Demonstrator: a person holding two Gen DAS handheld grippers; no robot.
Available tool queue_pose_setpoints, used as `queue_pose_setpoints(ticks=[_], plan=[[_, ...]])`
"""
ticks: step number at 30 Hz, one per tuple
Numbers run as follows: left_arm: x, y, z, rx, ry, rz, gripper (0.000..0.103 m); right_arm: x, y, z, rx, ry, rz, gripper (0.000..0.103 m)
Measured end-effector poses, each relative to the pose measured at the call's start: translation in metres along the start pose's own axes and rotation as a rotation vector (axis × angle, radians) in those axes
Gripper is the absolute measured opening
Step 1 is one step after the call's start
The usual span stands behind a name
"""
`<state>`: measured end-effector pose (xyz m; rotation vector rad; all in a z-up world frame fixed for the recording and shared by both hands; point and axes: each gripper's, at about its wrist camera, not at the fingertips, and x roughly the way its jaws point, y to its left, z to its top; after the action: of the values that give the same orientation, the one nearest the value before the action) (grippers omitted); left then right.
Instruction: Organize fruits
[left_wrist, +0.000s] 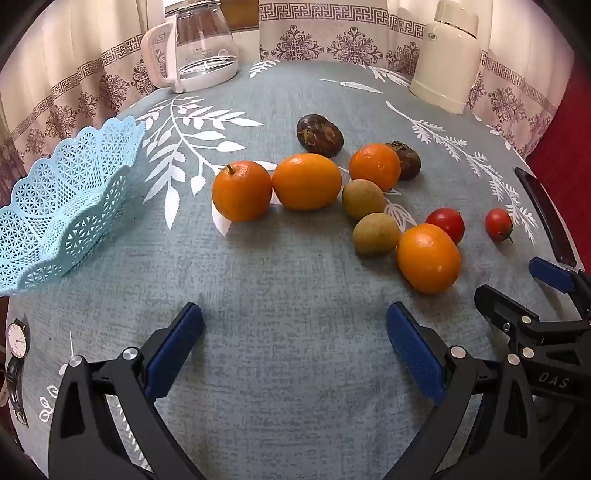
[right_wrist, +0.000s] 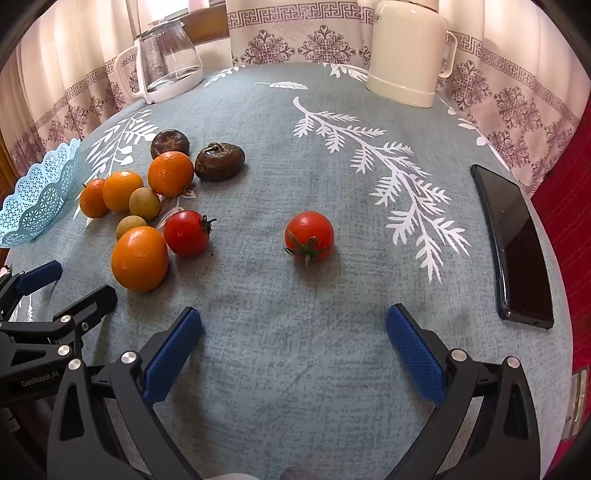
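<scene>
Loose fruit lies on the grey-blue tablecloth: several oranges (left_wrist: 242, 191) (right_wrist: 139, 258), two brown-green round fruits (left_wrist: 376, 233), two dark brown fruits (left_wrist: 320, 135) (right_wrist: 219, 161) and two cherry tomatoes (right_wrist: 309, 236) (left_wrist: 445, 223). An empty light-blue lattice basket (left_wrist: 62, 206) (right_wrist: 35, 205) stands at the left. My left gripper (left_wrist: 295, 321) is open, low over bare cloth, short of the fruit. My right gripper (right_wrist: 293, 325) is open too, with the lone tomato ahead between its fingers' lines. Each gripper shows at the other view's edge.
A glass kettle (left_wrist: 201, 46) (right_wrist: 166, 61) stands at the back left and a cream jug (left_wrist: 448, 57) (right_wrist: 406, 51) at the back right. A black phone (right_wrist: 513, 243) lies near the right table edge. A wristwatch (left_wrist: 16, 363) lies at the left edge.
</scene>
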<state>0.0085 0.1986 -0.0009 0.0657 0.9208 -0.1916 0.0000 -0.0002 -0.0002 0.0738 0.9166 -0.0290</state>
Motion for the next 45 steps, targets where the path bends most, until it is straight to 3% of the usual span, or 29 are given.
queue_pose_setpoints(ticks=[39,45], plan=[[0.000,0.000,0.000,0.002,-0.004,0.000,0.101,-0.001,0.000,-0.004,0.007,-0.010,0.019,0.098],[-0.006,0.007,0.002,-0.017,-0.019,-0.056,0.100,-0.005,-0.005,-0.004,0.032,-0.026,0.055,0.098]])
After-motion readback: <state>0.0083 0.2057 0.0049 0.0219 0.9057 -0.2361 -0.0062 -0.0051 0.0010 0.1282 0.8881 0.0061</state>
